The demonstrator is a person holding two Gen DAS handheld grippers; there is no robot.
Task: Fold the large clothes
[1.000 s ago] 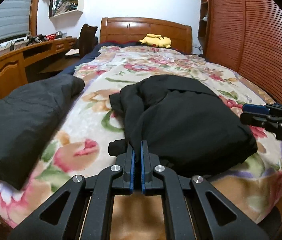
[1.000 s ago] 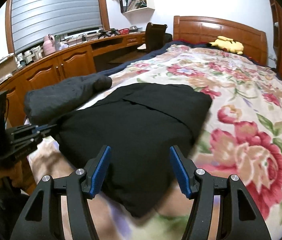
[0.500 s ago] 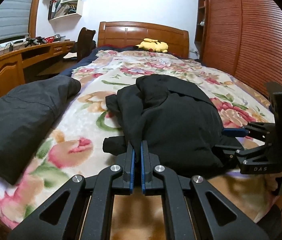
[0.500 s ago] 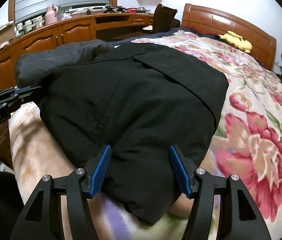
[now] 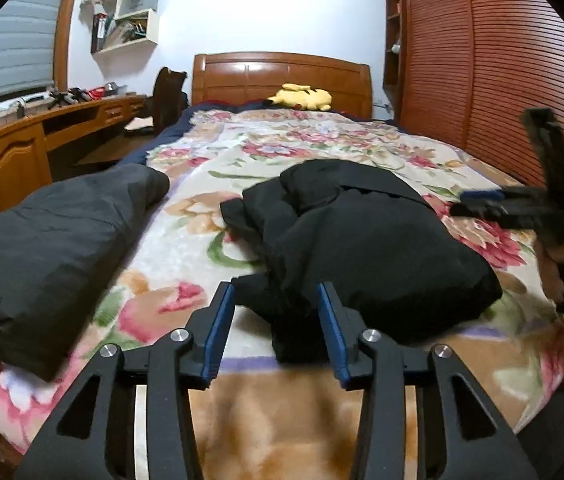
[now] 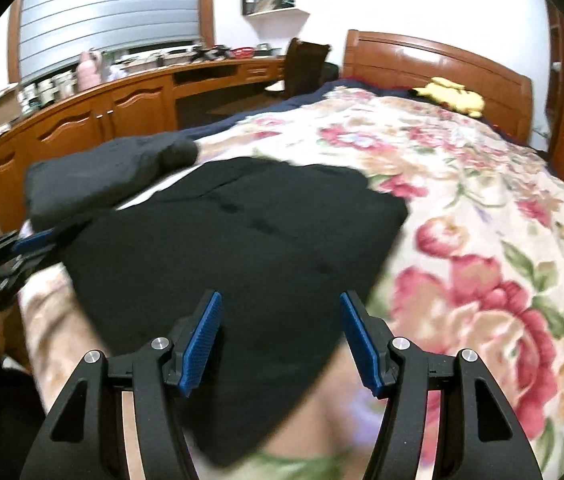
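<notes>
A black garment [image 5: 362, 248] lies folded into a thick bundle on the floral blanket [image 5: 186, 264], near the foot of the bed. My left gripper [image 5: 276, 292] is at its near left corner. Its jaws are opening, and a flap of the black cloth lies loose between the blue pads [image 5: 218, 320], which do not press on it. My right gripper [image 6: 280, 298] hovers open over the bundle's [image 6: 242, 248] near right end, holding nothing. In the left wrist view the right gripper [image 5: 470, 202] shows blurred at the right, held by a hand [image 5: 554, 264].
A second folded garment, dark grey [image 5: 54, 240], lies along the bed's left edge. A yellow plush toy [image 5: 302, 98] rests by the wooden headboard [image 5: 278, 70]. A wooden desk [image 5: 14, 148] runs along the left, and slatted wardrobe doors [image 5: 482, 80] stand on the right.
My left jaws, shut at the black garment's corner before, have parted and the cloth lies loose. My right gripper has drawn back from the bundle, and its jaws are as wide as before.
</notes>
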